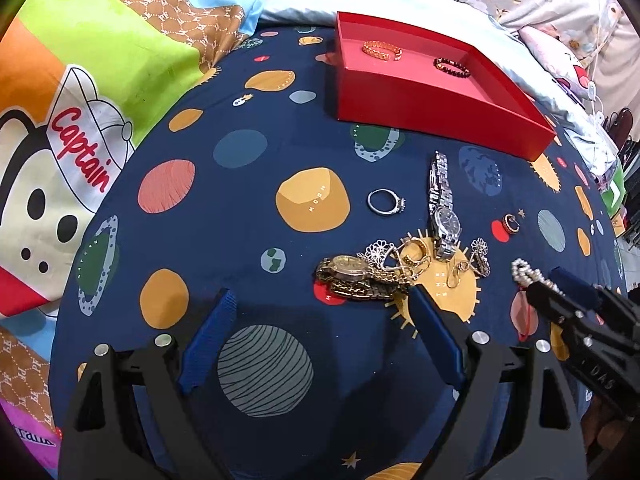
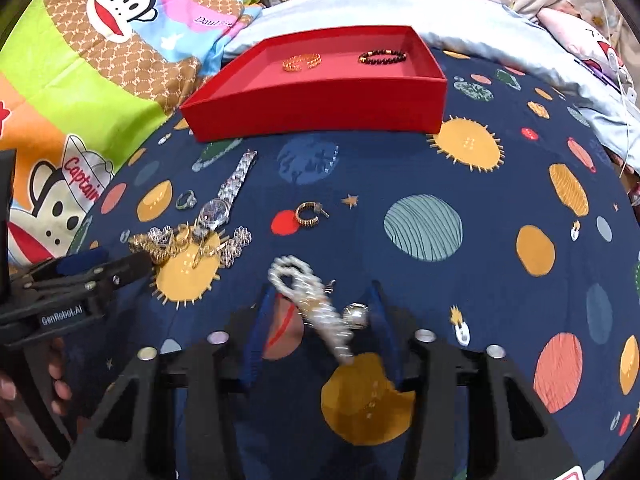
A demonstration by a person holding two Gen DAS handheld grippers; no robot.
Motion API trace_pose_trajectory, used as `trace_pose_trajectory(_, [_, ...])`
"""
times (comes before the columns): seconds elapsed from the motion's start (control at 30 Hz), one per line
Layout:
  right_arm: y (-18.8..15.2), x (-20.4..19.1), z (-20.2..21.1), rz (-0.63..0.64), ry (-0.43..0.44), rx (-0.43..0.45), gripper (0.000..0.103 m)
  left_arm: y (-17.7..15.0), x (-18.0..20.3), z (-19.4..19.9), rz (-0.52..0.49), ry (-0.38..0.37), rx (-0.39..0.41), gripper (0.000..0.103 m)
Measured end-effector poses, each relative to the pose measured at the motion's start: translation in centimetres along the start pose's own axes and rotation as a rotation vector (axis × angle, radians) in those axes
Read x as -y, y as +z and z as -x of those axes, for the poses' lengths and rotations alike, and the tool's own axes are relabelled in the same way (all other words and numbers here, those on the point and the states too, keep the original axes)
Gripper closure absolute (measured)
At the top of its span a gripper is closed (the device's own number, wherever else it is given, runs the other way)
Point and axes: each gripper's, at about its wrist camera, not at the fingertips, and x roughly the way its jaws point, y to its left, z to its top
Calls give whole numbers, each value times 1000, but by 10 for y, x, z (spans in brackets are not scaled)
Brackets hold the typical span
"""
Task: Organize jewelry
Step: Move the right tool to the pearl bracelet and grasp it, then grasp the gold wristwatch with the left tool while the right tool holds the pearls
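Navy planet-print bedspread (image 2: 500, 184) carries a shallow red cardboard tray (image 2: 320, 108) near its far edge. Left gripper (image 1: 320, 312) gapes empty before tangled watches. Right gripper (image 2: 316, 300) stands half-closed around a pearl-bead bracelet (image 2: 308, 292); grip uncertain.

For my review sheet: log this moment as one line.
left gripper open, idle | right gripper around white pearl bracelet, grip unclear | red cardboard tray holds two bracelets

Both wrist cams sit close, angled down over the bed (image 1: 280, 160); both catch the red tray (image 1: 420, 92) and jewelry pile (image 1: 400, 264).
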Motion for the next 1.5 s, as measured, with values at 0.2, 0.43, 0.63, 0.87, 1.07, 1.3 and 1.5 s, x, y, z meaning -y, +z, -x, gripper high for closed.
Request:
trace_pose_trajectory(0.2, [-8, 2, 5, -37, 4, -23, 78, 3, 1, -4, 29, -10, -10, 18])
trace_pose_trajectory(0.43, [-15, -4, 11, -61, 18, -39, 81, 9, 5, -8, 53, 8, -16, 18])
trace_pose_trajectory(0.63, [-15, 0, 12, -88, 36, -36, 81, 10, -6, -1, 100, -35, -33, 19])
trace_pose_trajectory(0.87, [-15, 1, 11, -93, 39, -36, 81, 22, 1, -10, 141, 9, -21, 19])
trace_pose_trajectory(1.07, [-17, 1, 12, -95, 43, -37, 81, 10, 9, -8, 22, 69, -20, 18])
trace_pose_trajectory(1.3, [-17, -2, 14, -94, 42, -34, 81, 2, -16, -1, 59, 84, -32, 19])
trace_pose_trajectory(1.5, [-16, -4, 14, -90, 33, -32, 81, 7, -11, -2, 83, 64, -36, 20])
